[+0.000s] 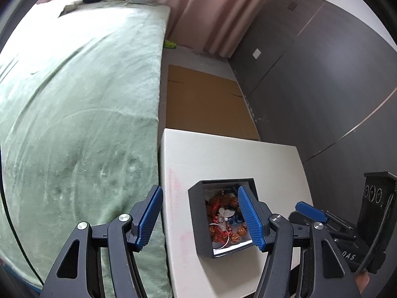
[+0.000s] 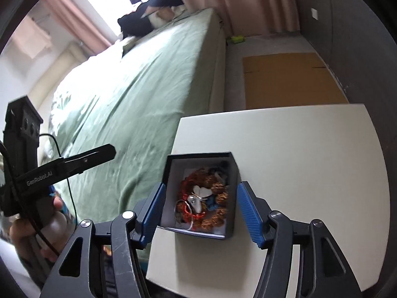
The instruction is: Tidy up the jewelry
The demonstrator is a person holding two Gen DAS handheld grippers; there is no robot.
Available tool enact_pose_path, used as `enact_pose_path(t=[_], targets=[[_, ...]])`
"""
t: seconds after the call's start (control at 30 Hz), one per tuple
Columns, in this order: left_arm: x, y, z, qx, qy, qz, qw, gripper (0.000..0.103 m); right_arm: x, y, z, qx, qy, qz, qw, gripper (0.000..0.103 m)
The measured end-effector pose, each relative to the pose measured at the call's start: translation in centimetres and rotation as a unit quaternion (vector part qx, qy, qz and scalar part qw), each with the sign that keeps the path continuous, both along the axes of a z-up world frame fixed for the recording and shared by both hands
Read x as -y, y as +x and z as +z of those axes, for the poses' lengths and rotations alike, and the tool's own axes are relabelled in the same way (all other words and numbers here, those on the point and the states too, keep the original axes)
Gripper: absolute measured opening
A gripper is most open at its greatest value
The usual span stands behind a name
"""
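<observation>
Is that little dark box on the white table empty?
No, the dark box on the white table holds a tangle of jewelry, with orange beaded strands and a silver butterfly piece.

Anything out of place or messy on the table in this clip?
Mostly tidy. The jewelry is heaped in a tangle inside the dark box, beads, cords and a silver ring overlapping. The white table shows faint pinkish smudges near its bed-side edge. Nothing spilled outside the box.

Green-blanketed bed (image 1: pixel 79 99), pink curtains (image 1: pixel 211 12), dark grey wall (image 1: pixel 322 74).

bright window (image 2: pixel 104 5) glare, fisheye-warped dark edges
</observation>
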State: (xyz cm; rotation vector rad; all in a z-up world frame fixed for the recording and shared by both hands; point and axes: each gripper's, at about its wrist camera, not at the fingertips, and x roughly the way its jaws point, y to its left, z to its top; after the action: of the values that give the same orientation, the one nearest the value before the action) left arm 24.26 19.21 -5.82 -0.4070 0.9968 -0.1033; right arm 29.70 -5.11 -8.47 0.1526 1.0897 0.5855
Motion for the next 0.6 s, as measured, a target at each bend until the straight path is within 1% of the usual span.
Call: enact_pose_path(t=[0.07, 0.2, 0.3, 0.4, 0.5, 0.6], targets=[[0.6, -0.1, 0.3, 0.007, 0.0, -0.009, 0.9999, 0.064, 1.0, -0.1, -0.1, -0.002, 0.005, -0.012, 1.0, 0.06], [2.2, -0.5, 0.8, 0.018, 0.012, -0.032, 0.9993, 0.064, 3.7, -1.4, 0.6, 0.005, 0.014, -0.043, 0.999, 0.06], [3.0, -1.9, 1.4, 0.028, 0.017, -0.03, 0.999, 0.064, 5.5, -2.5, 1.4, 0.013, 0.019, -0.06, 0.998, 0.061], [4.3, -3.3, 2.4, 0.046, 0.038, -0.037, 0.9975, 0.064, 7.0, -3.6, 2.4, 0.026, 0.017, -0.073, 0.997, 0.068], [5.6, -4.9, 3.3, 0.06, 0.053, -0.045, 0.9958, 0.064, 7.7, -4.5, 3.2, 0.036, 0.017, -0.076, 0.996, 0.069], [6.6, -6.5, 4.3, 0.079, 0.051, -0.04, 0.9948, 0.064, 8.3, -5.6, 4.0, 0.047, 0.013, -0.076, 0.996, 0.069]])
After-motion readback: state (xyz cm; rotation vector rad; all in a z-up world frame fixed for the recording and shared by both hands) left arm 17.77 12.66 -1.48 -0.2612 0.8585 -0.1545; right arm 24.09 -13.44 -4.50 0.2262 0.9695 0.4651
